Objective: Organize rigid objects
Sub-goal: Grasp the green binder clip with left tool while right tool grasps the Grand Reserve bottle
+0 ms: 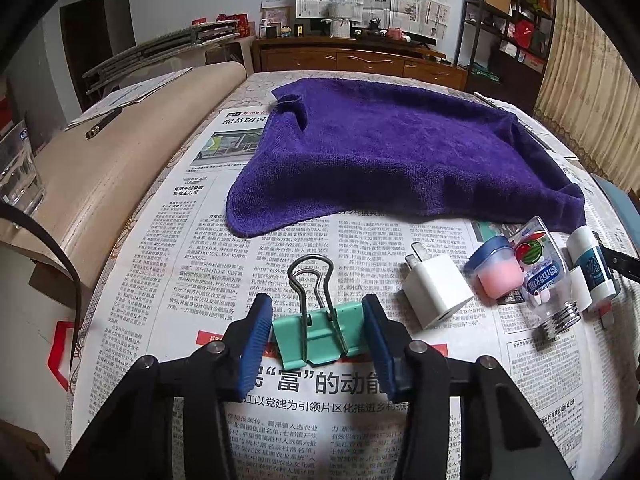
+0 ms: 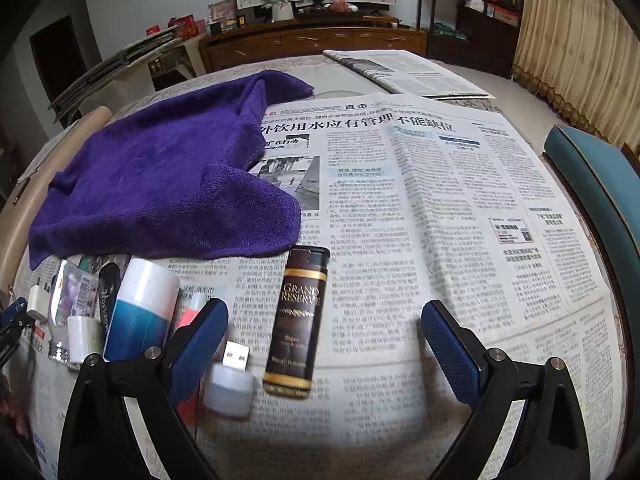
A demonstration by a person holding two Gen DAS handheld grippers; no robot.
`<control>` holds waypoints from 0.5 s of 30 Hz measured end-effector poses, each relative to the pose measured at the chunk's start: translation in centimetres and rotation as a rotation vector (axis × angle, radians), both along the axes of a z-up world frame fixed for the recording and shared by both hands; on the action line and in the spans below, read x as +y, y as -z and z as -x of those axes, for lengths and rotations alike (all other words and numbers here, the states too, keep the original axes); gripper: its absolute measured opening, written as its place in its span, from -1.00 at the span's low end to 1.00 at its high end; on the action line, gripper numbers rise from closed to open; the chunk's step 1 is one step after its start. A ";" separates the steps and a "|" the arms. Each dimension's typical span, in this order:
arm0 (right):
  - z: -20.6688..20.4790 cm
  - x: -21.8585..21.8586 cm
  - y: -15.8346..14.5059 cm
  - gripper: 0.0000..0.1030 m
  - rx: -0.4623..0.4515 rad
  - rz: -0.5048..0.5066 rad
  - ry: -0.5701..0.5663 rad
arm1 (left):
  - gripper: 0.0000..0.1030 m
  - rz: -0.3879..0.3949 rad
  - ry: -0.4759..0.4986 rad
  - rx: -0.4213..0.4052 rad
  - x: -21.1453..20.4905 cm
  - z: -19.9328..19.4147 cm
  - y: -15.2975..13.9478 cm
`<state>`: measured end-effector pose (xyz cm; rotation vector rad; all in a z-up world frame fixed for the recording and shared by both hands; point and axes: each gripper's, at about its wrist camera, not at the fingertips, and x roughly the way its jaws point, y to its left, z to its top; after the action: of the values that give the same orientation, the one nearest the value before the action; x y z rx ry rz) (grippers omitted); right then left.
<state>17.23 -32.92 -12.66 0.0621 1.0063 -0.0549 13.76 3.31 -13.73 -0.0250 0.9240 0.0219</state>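
My left gripper is shut on a mint-green binder clip, low over the newspaper. To its right lie a white charger plug, a small pink jar with a blue lid, a clear bottle and a white-and-teal tube. My right gripper is open and empty. A brown lighter lies between its fingers, with a small white USB light by the left finger. The white-and-teal tube and white plug lie to the left.
A purple towel lies spread on the newspaper-covered table. A glass stands at the far left on a beige roll. A teal chair stands at the right edge. A wooden cabinet is behind the table.
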 end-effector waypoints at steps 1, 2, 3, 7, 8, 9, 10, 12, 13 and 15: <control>-0.2 0.0 0.1 0.75 0.003 -0.002 0.003 | -0.16 0.001 0.001 0.000 0.0 0.0 0.0; -0.3 0.1 0.2 0.72 0.000 0.005 0.013 | -0.19 0.003 0.001 0.000 0.0 0.1 0.0; -0.4 0.3 0.2 0.72 -0.005 0.013 0.018 | -0.19 0.004 0.000 0.000 0.0 0.1 0.0; -0.5 0.9 0.4 0.59 -0.007 0.059 0.032 | -0.19 0.004 0.000 -0.001 0.1 0.1 0.0; -0.3 1.0 0.4 0.56 -0.016 0.061 0.030 | -0.19 0.001 0.001 0.001 0.1 0.1 0.0; -0.2 1.0 0.4 0.54 -0.018 0.062 0.030 | -0.19 0.001 0.001 0.001 0.1 0.1 0.0; -0.1 1.1 0.3 0.48 -0.020 0.064 0.027 | -0.19 0.002 0.001 0.001 0.1 0.1 0.0; 0.3 1.3 0.2 0.33 -0.021 0.061 0.023 | -0.20 0.001 0.001 0.002 0.1 0.1 0.0; 0.5 1.4 0.1 0.20 -0.021 0.061 0.015 | -0.20 0.001 0.001 0.002 0.1 0.1 0.0; 0.6 1.8 -0.1 0.01 -0.018 0.064 -0.003 | -0.20 0.011 0.001 0.002 0.0 0.1 0.0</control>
<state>16.67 -31.13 -12.58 0.0023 0.9859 -0.0840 13.69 3.27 -13.76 -0.0341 0.9256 0.0157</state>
